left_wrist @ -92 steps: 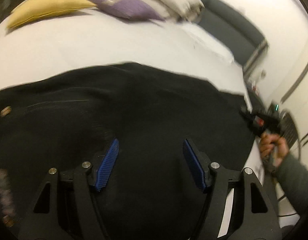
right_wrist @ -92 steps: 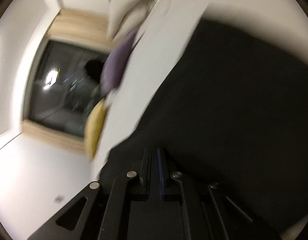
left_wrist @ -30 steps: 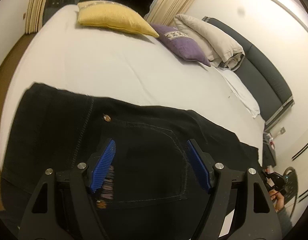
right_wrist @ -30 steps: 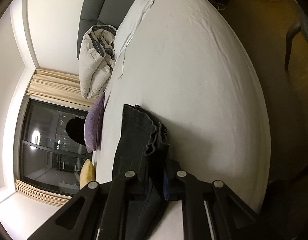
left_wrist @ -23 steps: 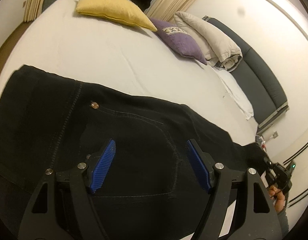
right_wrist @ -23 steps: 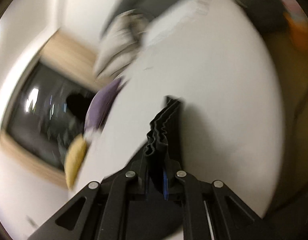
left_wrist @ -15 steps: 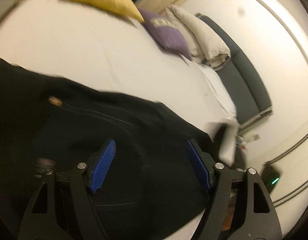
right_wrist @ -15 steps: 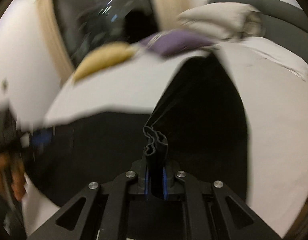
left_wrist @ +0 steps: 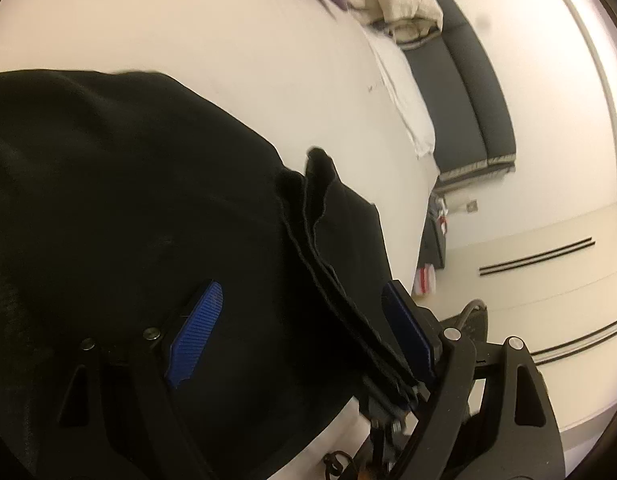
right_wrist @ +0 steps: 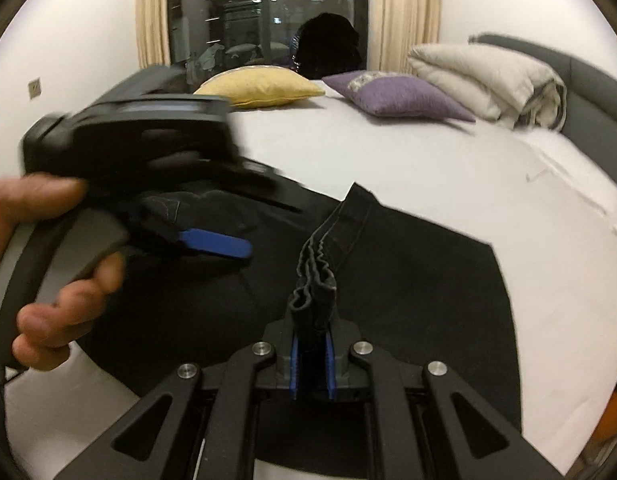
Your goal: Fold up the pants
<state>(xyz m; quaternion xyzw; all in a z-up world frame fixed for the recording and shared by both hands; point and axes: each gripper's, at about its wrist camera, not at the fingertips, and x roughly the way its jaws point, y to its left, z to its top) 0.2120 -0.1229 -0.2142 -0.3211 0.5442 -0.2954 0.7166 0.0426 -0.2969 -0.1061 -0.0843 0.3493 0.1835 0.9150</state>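
Black pants lie on a white bed. My right gripper is shut on the bunched hem ends of the pants legs and holds them folded over the rest of the pants. My left gripper is open, its blue pads spread above the black fabric, with the carried hem edge running between them. The left gripper also shows in the right wrist view, held by a hand at the left.
A yellow pillow, a purple pillow and a folded cream duvet lie at the far side of the bed. A dark headboard is at the right. A window with curtains is behind.
My right gripper has swung the leg ends over the pants toward the waist end. My left gripper has moved along the fabric and stayed open; the two grippers are now close together.
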